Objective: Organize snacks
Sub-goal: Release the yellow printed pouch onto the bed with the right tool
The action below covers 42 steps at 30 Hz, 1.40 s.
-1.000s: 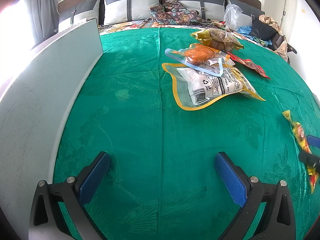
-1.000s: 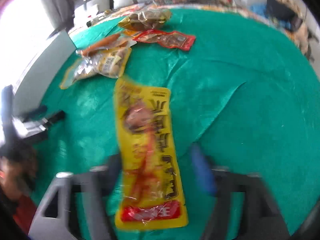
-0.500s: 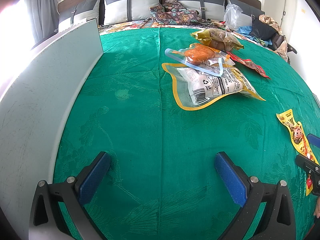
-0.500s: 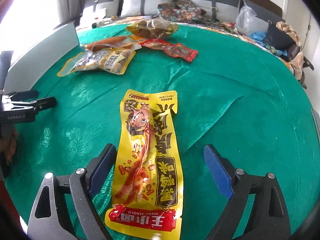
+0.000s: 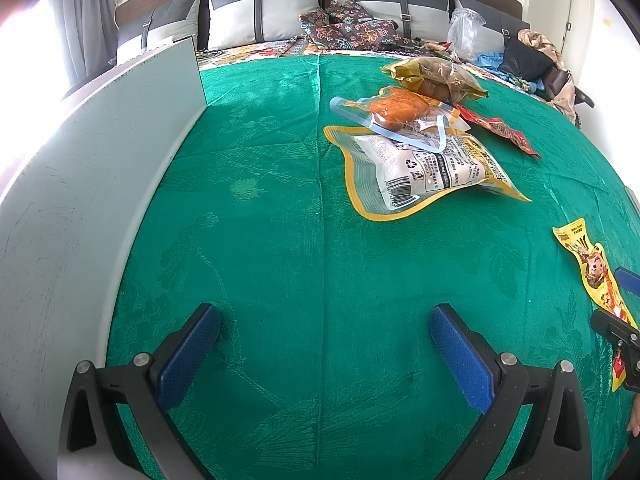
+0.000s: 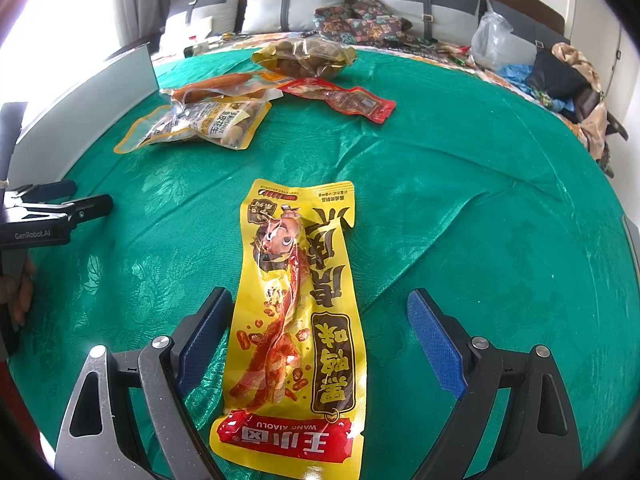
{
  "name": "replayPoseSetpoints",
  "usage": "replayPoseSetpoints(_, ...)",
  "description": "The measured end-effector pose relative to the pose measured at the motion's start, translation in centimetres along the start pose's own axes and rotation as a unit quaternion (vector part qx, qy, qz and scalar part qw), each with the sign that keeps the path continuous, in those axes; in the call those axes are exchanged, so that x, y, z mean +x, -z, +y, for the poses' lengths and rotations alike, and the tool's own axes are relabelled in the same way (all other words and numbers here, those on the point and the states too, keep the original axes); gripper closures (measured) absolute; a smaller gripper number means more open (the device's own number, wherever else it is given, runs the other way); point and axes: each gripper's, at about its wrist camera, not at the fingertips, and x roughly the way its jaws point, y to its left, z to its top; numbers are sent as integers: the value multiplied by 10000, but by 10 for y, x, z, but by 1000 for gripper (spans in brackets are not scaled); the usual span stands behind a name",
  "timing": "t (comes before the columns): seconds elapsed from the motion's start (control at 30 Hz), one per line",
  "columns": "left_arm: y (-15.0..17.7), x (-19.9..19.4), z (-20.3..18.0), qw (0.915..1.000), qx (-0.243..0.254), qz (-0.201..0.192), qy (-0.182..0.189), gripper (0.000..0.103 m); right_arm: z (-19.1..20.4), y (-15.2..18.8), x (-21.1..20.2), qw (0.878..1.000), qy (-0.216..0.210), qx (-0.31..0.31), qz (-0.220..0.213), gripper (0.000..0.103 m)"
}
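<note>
Green tablecloth (image 5: 280,240), pillows (image 5: 260,12) behind, snack packets (image 5: 420,168) piled.

Grey cushions (image 5: 256,16) line a headboard beside a bright curtained window (image 5: 24,64).

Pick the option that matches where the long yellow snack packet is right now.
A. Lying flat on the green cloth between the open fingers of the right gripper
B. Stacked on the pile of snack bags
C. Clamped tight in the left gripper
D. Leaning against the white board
A: the long yellow snack packet lies flat on the green cloth, with the right gripper spread wide around it.
</note>
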Motion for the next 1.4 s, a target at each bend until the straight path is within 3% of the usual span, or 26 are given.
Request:
replayPoseSetpoints(0.83,0,0,-1,10000,11,11,19,0,0,0,0,10000,-4,1,-4,12)
replayPoseSetpoints(0.9,-2,0,-1,9999,101,76,53,0,0,0,0,10000,-2,1,-5,12)
replayPoseSetpoints(1.0,-11,3,0,9974,240,660,139,0,0,0,0,10000,-5,0,-5,12)
replayPoseSetpoints(1.07,-24,2,-2,9934,344,1038,360,5,0,0,0,10000,-4,1,-6,12)
replayPoseSetpoints(1.13,-45,-10,-8,9920,637,883,645,9,0,0,0,10000,-4,1,-6,12)
replayPoseSetpoints(1.27,-108,-29,-29,9890,1206,424,744,9,0,0,0,10000,-5,1,-6,12)
replayPoseSetpoints(1.4,-167,-1,-62,9829,1570,586,765,9,0,0,0,10000,-5,2,-7,12)
